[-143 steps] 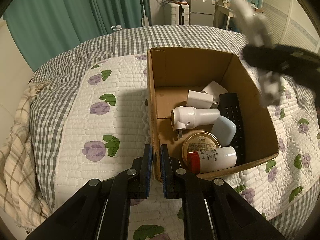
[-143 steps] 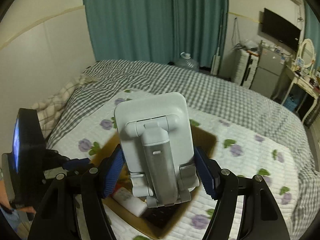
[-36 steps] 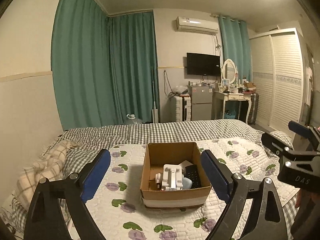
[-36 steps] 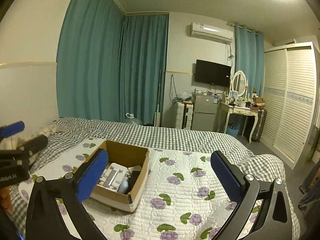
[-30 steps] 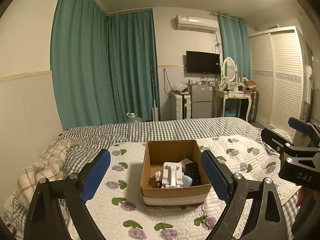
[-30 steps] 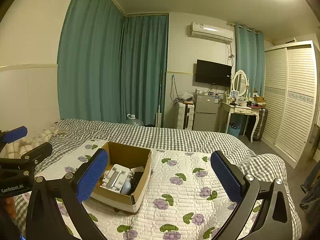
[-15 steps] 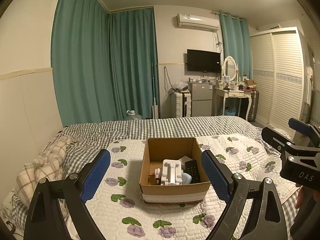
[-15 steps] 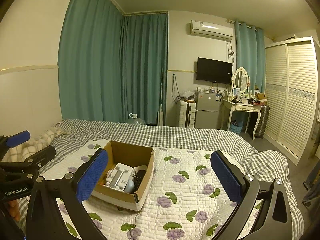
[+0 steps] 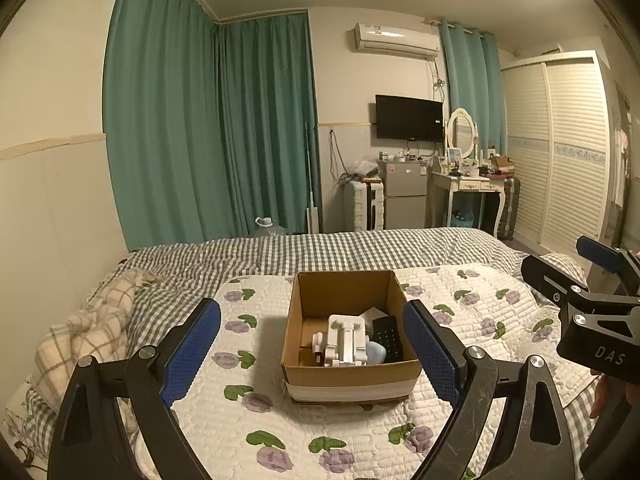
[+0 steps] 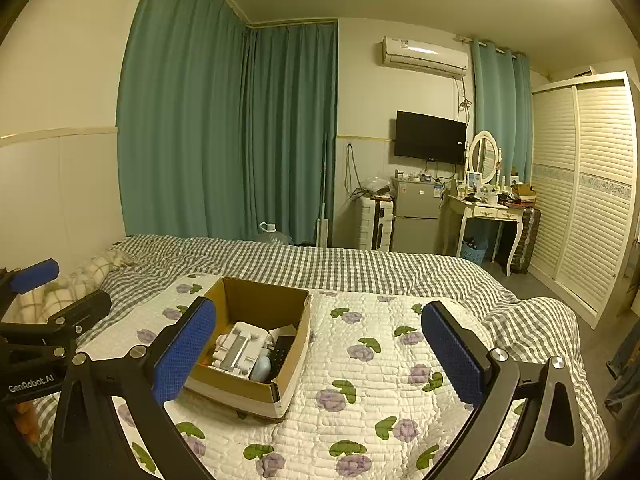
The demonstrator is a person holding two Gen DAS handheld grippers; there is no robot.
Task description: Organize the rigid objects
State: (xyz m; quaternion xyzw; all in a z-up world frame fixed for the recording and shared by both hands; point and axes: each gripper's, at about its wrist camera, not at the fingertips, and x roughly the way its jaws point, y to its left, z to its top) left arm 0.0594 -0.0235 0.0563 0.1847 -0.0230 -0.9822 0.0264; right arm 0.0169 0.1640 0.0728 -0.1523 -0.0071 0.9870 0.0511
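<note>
1. One cardboard box point(image 9: 348, 372) sat on the floral quilt point(image 9: 248, 408) of the bed, well ahead of your left gripper point(image 9: 312, 354) and ahead and left of your right gripper point(image 10: 320, 354). Neither touched it.
2. You held both grippers with fingers spread wide apart and nothing between them.
3. The box was brown, open-topped, with a pale band round its base.
4. Inside it lay one white phone stand point(image 9: 345, 340) on top, one black remote point(image 9: 387, 338) to its right, and one pale blue case point(image 9: 376, 352) between them. Further white items behind could not be counted.
</note>
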